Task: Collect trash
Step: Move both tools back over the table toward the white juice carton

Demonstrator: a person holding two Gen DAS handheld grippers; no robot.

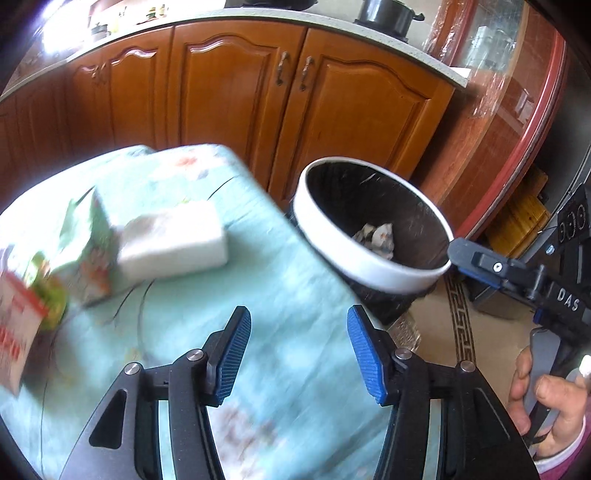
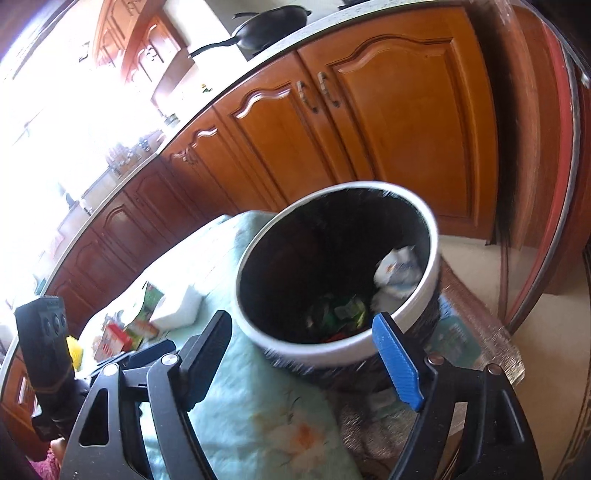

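Trash (image 2: 340,314) (green wrappers) visible only from right wrist; both jaws released, empty.

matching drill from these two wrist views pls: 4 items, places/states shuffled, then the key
Items:
1. white tissue pack
2. crumpled white paper
3. left tool
4. black pan

Places/states:
A. up on the kitchen counter
B. inside the trash bin
C. lying on the green tablecloth
D. open, nothing between its fingers

Pairs: 1-C, 2-B, 3-D, 4-A
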